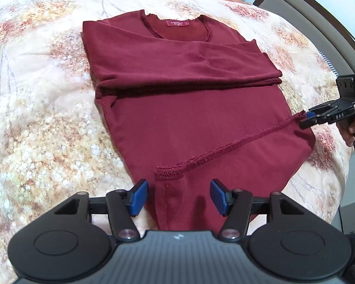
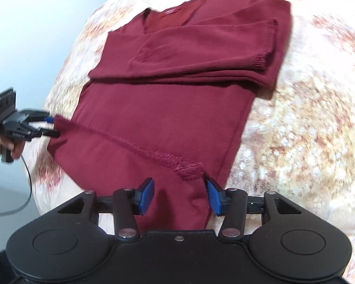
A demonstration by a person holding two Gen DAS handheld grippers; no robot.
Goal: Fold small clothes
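both claws parted over maroon top (image 1: 189,108), sleeves folded across.

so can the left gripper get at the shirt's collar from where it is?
Probably yes, but not directly. The left gripper sits open at the hem end of the shirt; the collar lies at the far end, uncovered, past the folded sleeves. Nothing blocks it.

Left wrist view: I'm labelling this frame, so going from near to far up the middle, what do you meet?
Left gripper → shirt's stitched hem → folded sleeves → neckline → collar label → floral blanket.
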